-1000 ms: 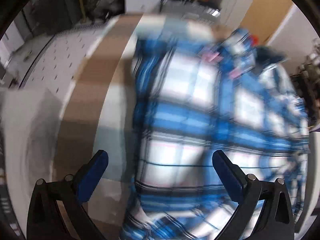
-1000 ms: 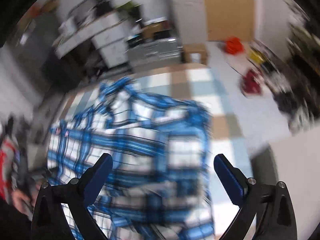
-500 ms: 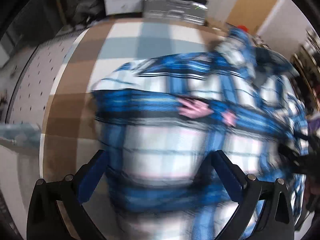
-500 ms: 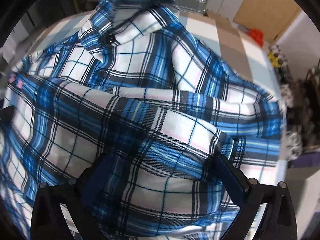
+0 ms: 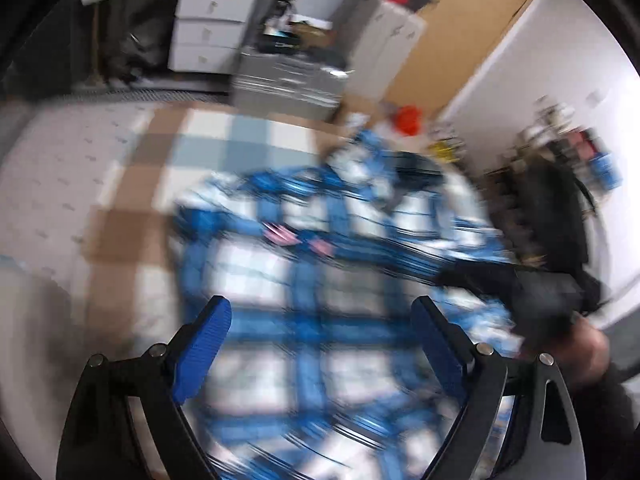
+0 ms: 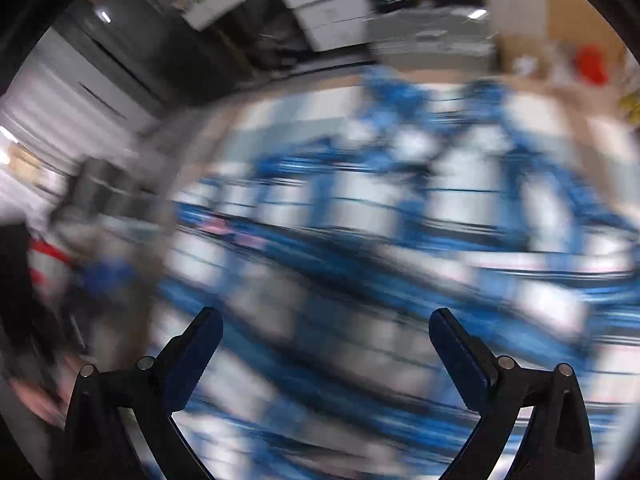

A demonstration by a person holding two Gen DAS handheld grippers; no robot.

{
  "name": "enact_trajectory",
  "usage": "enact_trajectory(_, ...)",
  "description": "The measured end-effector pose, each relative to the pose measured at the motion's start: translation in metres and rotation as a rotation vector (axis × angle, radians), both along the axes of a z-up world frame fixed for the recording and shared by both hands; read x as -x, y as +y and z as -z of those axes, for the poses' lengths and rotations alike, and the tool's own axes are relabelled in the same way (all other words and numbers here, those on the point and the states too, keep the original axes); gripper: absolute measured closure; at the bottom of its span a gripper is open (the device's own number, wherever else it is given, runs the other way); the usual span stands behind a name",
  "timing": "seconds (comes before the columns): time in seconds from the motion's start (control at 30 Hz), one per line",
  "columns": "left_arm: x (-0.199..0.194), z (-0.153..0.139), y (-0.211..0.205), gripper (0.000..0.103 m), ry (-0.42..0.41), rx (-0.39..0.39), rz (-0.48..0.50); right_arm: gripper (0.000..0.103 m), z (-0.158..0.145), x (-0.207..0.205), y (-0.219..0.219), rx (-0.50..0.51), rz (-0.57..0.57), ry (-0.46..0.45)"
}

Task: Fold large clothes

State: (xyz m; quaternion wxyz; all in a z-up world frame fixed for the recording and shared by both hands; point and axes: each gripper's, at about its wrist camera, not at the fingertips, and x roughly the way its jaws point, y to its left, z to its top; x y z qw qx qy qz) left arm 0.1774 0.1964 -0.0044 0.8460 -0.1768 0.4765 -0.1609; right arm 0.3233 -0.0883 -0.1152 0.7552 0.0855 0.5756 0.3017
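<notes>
- Left gripper: jaws wide, just been narrowing, holding nothing; shirt lies below.
- Right gripper: jaws wide, empty.
- Advice: pinch the shirt's 6 o'clock hem evenly, fold toward 12.

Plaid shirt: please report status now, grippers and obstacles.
Left gripper open, jaws just narrowed, nothing clamped. Right gripper open. Plaid shirt on checked mat, partly folded. No obstacle seen.

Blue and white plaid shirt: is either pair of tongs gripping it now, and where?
Neither. The left tongs, just narrowed slightly, and the right tongs both stand open above the blue and white plaid shirt, pads clear of cloth.
</notes>
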Motion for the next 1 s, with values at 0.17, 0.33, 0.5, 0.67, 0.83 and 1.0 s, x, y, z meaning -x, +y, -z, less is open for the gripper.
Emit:
enact_trajectory(0.17, 0.007, 0.060, 0.014, 0.014, 0.110, 0.171, -0.051, 0.000, 0.024, -0.023, 0.048, -0.260, 0.000, 0.246)
enact_trajectory(0.33, 0.006, 0.076, 0.019, 0.015, 0.112, 0.207, -0.050, 0.000, 0.044, -0.022, 0.113, -0.234, -0.094, 0.305)
enact_trajectory(0.5, 0.012, 0.081, 0.019, 0.015, 0.043, 0.222, -0.021, 0.000, 0.071, -0.041, 0.145, -0.196, -0.076, 0.356)
enact_trajectory(0.67, 0.017, 0.078, 0.028, 0.015, 0.050, 0.238, 0.005, 0.006, 0.063, -0.051, 0.144, -0.129, -0.068, 0.340)
enact_trajectory(0.83, 0.024, 0.081, 0.029, 0.015, 0.050, 0.201, -0.003, 0.006, 0.019, -0.035, 0.141, 0.137, -0.196, 0.033)
enact_trajectory(1.0, 0.033, 0.077, 0.019, 0.015, 0.017, 0.117, 0.035, 0.006, 0.055, -0.011, 0.137, 0.533, -0.231, -0.129)
